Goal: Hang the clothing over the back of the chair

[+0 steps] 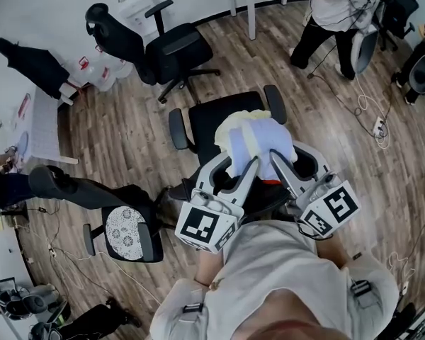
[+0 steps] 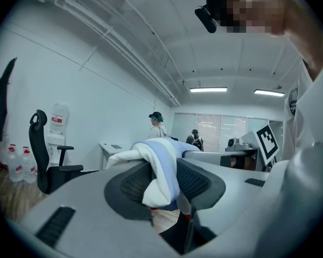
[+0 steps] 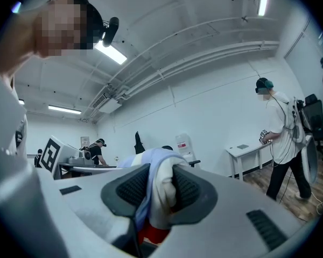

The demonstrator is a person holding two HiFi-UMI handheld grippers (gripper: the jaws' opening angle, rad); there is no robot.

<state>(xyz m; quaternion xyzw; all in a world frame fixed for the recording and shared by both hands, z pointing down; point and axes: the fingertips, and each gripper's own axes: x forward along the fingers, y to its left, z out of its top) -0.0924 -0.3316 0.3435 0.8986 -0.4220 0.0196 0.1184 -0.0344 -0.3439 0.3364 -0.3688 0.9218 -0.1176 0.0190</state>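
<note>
Pale blue-and-cream clothing is bunched above the chair seat. The left gripper and right gripper each pinch a fold, jaws part-closed. Dropped this bunched, it could slide off the chair's back.

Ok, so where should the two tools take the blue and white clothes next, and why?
Probably ease the pale blue and white cloth garment down over the back of the black office chair, which seems nearest the person. The left tool and right tool both clamp it, bunched, above the seat; nothing drapes on the chair yet.
</note>
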